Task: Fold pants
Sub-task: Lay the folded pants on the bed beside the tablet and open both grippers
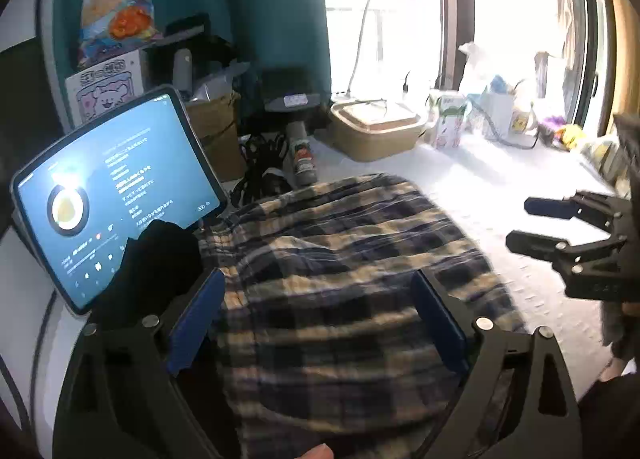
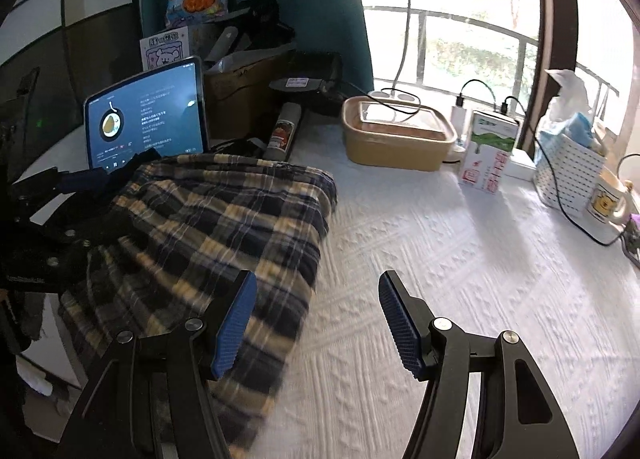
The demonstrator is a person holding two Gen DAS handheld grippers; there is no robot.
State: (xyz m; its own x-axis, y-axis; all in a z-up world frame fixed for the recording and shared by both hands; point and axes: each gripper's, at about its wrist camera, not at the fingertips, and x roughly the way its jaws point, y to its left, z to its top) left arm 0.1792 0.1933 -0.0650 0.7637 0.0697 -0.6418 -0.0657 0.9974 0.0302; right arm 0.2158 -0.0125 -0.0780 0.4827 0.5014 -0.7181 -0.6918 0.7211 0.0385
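both claws are spread with nothing between the pads: the left gripper (image 1: 320, 323) hangs over the plaid pants (image 1: 340, 279), its blue fingers straddling the cloth, while the right gripper (image 2: 318, 323) sits at the pants' right edge, one finger over the fabric and the other over the white textured cover (image 2: 460, 279). the pants lie bunched on the left part of that cover, one end drooping off the near edge. just behind them stands a lit tablet (image 2: 146, 115); farther back sit a tan lidded container (image 2: 396, 139) and a milk carton (image 2: 490, 151).
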